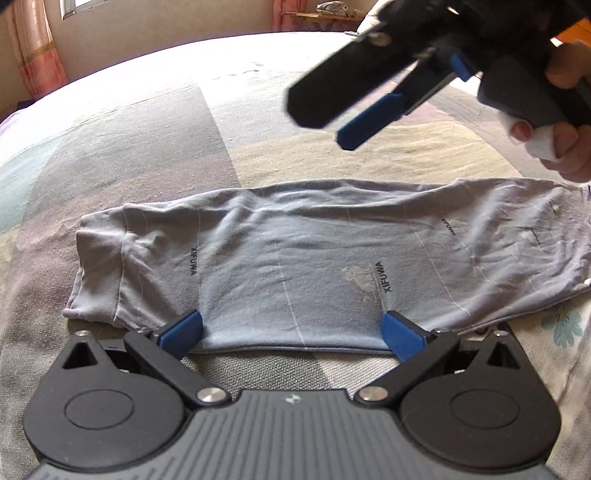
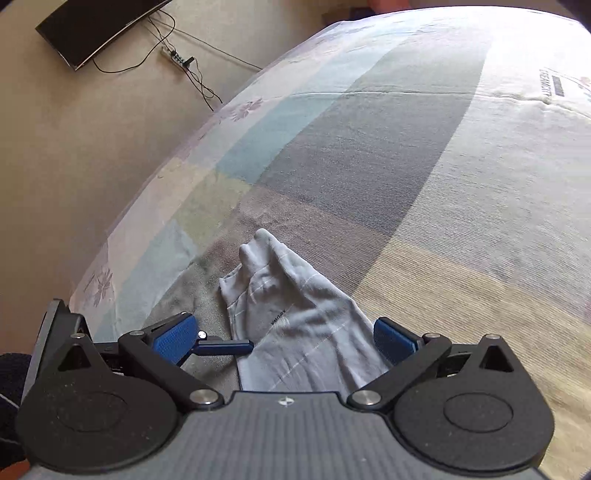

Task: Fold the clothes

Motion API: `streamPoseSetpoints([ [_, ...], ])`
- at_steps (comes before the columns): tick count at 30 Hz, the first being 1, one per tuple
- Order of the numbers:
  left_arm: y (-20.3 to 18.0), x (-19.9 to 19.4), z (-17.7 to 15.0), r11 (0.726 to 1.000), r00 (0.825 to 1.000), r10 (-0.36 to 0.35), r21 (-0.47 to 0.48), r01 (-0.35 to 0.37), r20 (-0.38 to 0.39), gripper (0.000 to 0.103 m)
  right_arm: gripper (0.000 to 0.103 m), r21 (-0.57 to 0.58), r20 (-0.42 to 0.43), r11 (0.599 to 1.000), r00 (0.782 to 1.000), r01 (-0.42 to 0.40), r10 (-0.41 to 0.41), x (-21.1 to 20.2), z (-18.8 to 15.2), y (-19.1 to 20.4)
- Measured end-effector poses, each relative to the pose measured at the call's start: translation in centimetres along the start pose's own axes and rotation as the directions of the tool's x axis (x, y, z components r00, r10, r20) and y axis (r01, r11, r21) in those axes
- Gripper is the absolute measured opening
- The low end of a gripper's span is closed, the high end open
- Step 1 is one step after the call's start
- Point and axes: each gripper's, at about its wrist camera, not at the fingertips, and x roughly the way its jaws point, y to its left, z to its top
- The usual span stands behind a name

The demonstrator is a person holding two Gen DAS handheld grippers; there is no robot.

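Both jaws wide: left gripper [image 1: 291, 334] straddles garment [image 1: 317, 258] hem at 6 o'clock, right gripper [image 1: 325, 122] hovers; pinch hem squarely, fold evenly.

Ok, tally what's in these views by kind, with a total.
Garment: 1
Grippers, left and right: 2
Bed: 1
TV: 1
Power strip: 1
Total: 6
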Motion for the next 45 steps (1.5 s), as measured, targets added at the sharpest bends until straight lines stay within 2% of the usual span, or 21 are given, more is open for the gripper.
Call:
streamPoseSetpoints([
  [3, 0.4, 0.0, 0.5, 1.0, 1.0, -0.009, -0.007, 0.008, -0.006, 0.1, 0.103, 0.008, -0.014, 0.999, 0.999, 0.038, -0.038, -2.3, -2.1, -0.5],
  [7, -0.7, -0.4, 2.0, 0.999, 0.998, -0.053, 0.003, 0.053, 0.031, 0.099, 0.103, -0.032, -0.044, 0.996, 0.995, 0.086, -0.087, -4.0, -4.7, -0.6],
  [11, -3.8, -0.3, 2.8, 0.989, 0.991, -0.128, 0.079, 0.124, 0.05, 0.099, 0.103, -0.057, -0.049, 0.994, 0.994, 0.092, -0.094, -5.4, -5.7, -0.6],
  [14, -5.9, 0.1, 2.6, 0.972, 0.974, -0.213, 0.114, 0.204, 0.073, 0.099, 0.103, -0.071, -0.035, 0.993, 0.995, 0.09, -0.092, -6.3, -5.5, -0.7],
  [17, -7.2, 0.0, 2.0, 0.945, 0.949, -0.308, 0.14, 0.296, 0.068, 0.099, 0.103, -0.085, -0.016, 0.992, 0.996, 0.091, -0.092, -7.2, -5.0, -1.0],
  [21, -8.8, -0.1, 1.4, 0.914, 0.921, -0.383, 0.171, 0.367, 0.069, 0.099, 0.103, -0.04, 0.007, 0.997, 0.998, 0.069, -0.069, -7.6, -4.7, -2.2],
  [24, -10.4, 0.4, 1.4, 0.886, 0.901, -0.433, 0.197, 0.419, 0.034, 0.099, 0.103, -0.017, 0.01, 0.998, 0.998, 0.061, -0.061, -7.4, -4.7, -2.6],
  [29, -12.0, 0.5, 0.5, 0.868, 0.908, -0.417, 0.277, 0.413, -0.045, 0.099, 0.103, 0.013, -0.034, 0.998, 0.998, 0.054, -0.054, -6.1, -5.1, -3.3],
  [34, -11.8, 0.2, 0.1, 0.851, 0.9, -0.428, 0.302, 0.43, -0.077, 0.099, 0.103, 0.038, -0.096, 0.997, 0.994, 0.063, -0.059, -3.4, -5.2, -4.5],
  [39, -11.8, -0.1, -0.4, 0.865, 0.904, -0.421, 0.266, 0.425, -0.077, 0.1, 0.103, 0.033, -0.121, 0.996, 0.99, 0.083, -0.078, -1.3, -5.0, -4.9],
  [42, -12.3, -0.2, -0.5, 0.869, 0.91, -0.406, 0.272, 0.414, -0.086, 0.1, 0.103, -0.017, -0.095, 0.995, 0.991, 0.097, -0.098, -1.3, -5.0, -4.7],
  [45, -12.5, -0.2, -0.6, 0.868, 0.911, -0.404, 0.276, 0.412, -0.09, 0.101, 0.103, -0.017, -0.095, 0.995, 0.991, 0.097, -0.098, -1.8, -5.0, -4.6],
])
